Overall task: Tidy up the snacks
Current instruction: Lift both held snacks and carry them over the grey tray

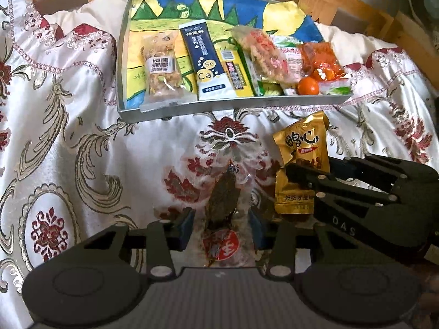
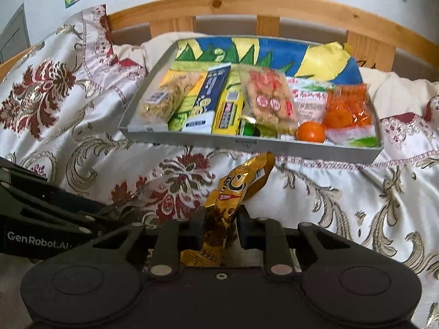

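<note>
Your right hand-held gripper (image 2: 219,226) grasps the gold snack packet (image 2: 223,208); your left hand-held gripper (image 1: 221,226) straddles the clear meat packet (image 1: 222,200), whether clenched I cannot tell.

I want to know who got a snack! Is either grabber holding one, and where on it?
The right gripper pinches the gold packet at its lower half. The left gripper straddles the clear packet; whether it grips cannot be told.

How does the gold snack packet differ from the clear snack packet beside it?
The gold snack packet is opaque foil; the clear snack packet shows its dark contents. The gold one is pinched by the right gripper; the clear one lies between the left gripper fingers. Both are outside the tray.
</note>
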Demonstrator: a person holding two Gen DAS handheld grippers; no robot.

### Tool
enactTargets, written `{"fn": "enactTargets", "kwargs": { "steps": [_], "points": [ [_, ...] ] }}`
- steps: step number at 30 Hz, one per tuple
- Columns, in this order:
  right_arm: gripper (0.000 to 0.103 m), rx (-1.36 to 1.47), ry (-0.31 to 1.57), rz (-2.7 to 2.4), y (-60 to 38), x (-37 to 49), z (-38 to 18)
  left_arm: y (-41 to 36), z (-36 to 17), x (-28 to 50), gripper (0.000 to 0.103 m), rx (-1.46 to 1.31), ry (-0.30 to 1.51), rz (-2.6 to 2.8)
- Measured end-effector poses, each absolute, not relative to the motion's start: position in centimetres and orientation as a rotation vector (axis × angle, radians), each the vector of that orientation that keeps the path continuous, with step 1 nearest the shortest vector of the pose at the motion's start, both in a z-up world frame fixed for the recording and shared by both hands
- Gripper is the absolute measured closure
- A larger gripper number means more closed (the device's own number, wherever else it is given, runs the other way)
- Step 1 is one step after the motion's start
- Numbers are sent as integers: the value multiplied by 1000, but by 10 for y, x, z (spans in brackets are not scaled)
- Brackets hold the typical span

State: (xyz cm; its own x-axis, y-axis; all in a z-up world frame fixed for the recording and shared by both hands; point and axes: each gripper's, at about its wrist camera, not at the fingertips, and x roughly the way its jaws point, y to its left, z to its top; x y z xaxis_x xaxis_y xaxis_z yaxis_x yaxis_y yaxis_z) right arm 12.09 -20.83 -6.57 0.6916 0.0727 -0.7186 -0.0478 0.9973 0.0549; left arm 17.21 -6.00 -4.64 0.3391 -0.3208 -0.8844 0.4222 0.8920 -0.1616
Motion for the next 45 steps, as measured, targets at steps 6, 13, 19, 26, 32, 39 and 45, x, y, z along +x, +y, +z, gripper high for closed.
{"fn": "enactTargets", "kwargs": {
  "steps": [6,13,19,26,32,39,45],
  "points": [
    [79,53,764,39,-212,119,-51,-55,-32,173,57,51,1095,-489],
    [79,39,703,31,-215,111,-20,-44,-3,174,57,-38,978,-502],
    [79,-99,680,105,-209,120,17,-36,10,179,57,-122,909,-475],
    [79,-249,539,169,-210,142,56,-48,34,200,57,-145,717,-352],
    [79,-210,411,183,-233,164,50,-77,40,236,57,-175,648,-315],
    [78,-217,384,132,-273,195,24,-110,13,274,56,-187,654,-301],
    [78,-192,427,80,-297,215,2,-136,-14,293,56,-148,692,-296]
  ]
}}
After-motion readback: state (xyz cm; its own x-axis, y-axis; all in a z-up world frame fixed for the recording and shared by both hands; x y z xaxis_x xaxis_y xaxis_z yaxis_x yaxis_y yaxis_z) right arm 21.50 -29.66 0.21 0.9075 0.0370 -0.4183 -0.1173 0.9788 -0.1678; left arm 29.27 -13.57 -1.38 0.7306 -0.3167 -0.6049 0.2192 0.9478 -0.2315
